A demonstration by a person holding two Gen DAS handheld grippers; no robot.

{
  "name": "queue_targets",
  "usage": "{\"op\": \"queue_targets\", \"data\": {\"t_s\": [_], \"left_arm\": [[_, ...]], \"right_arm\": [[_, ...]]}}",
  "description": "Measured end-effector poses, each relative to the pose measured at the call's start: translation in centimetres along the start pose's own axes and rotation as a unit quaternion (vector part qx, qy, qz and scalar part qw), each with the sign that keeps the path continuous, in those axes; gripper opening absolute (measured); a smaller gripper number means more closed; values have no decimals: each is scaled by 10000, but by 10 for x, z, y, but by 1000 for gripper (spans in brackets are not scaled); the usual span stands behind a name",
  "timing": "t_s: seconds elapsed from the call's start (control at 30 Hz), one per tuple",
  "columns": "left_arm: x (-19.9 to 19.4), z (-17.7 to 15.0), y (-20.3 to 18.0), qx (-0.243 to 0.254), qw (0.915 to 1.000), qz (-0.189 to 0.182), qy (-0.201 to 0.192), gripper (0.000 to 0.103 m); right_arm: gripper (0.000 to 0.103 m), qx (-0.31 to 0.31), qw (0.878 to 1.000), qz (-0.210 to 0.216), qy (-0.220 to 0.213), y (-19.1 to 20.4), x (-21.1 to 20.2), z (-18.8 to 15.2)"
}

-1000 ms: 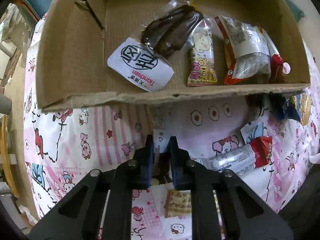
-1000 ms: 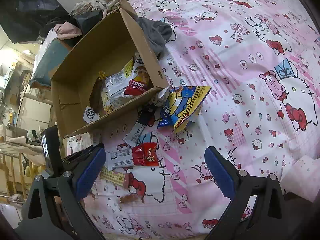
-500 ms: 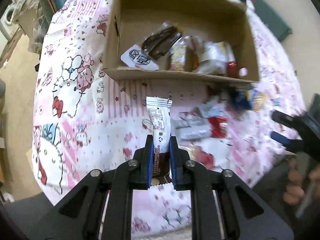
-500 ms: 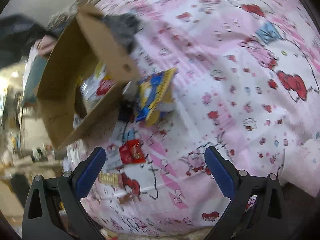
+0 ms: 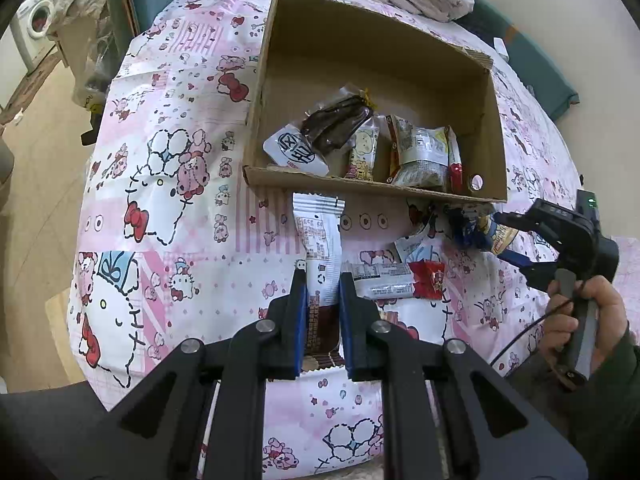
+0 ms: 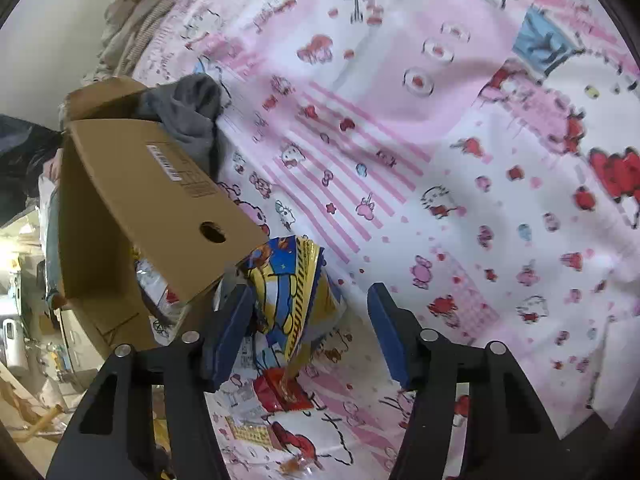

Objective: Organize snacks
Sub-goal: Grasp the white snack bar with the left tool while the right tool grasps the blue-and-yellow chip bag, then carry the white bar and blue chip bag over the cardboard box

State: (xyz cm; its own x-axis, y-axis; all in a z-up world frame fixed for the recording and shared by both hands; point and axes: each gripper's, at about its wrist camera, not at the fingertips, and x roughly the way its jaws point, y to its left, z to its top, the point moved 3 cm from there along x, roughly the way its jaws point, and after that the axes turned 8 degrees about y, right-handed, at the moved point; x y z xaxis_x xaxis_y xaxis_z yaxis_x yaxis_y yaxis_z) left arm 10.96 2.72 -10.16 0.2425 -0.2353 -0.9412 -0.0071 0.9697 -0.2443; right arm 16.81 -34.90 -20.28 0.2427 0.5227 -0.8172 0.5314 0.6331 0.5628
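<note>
My left gripper [image 5: 323, 280] is shut on a white and brown snack packet [image 5: 320, 248] and holds it above the bedsheet, in front of the cardboard box [image 5: 352, 40]. The box holds several snacks, among them a dark packet [image 5: 336, 124]. My right gripper [image 6: 310, 300] is open, low over a blue and yellow snack bag [image 6: 296, 280] that lies between its fingers beside the box's corner [image 6: 160, 200]. In the left wrist view the right gripper [image 5: 516, 240] is at the right, by the same bag [image 5: 480, 228].
Loose snacks lie on the pink cartoon bedsheet [image 5: 160, 208]: a red and silver packet [image 5: 400, 280], a red wrapper [image 6: 280, 392] and a yellow one [image 6: 248, 432]. A grey cloth [image 6: 188, 116] lies behind the box. Floor and a washing machine [image 5: 36, 24] are off the bed's left.
My left gripper has lifted and drawn back with the packet, so the box looks farther away. My right gripper has moved down and in toward the blue and yellow bag.
</note>
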Motion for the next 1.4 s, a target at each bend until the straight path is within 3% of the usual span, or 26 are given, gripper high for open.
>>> {"op": "queue_targets", "data": {"t_s": [0.17,0.37,0.63,0.97,1.4], "left_arm": [[3,1,-2,-28,10000,-25,33,12],[1,1,-12,203,9997,84,-72,12],[-1,0,-13,225,9997,47,-100,12],[-13,-6,-5,126,9995,66,-294,12],[-47,-6,-10,242,9957,31,-898,12]], "right_arm": [[38,-114,9998,35,158,1,14,4],[13,-322,9995,9,45,-3,-6,-9],[10,-778,9968,55,181,-3,-38,-63],[10,-1860,9787,848,187,35,-62,-123],[10,-2428,9611,1313,-134,75,-86,-143]]}}
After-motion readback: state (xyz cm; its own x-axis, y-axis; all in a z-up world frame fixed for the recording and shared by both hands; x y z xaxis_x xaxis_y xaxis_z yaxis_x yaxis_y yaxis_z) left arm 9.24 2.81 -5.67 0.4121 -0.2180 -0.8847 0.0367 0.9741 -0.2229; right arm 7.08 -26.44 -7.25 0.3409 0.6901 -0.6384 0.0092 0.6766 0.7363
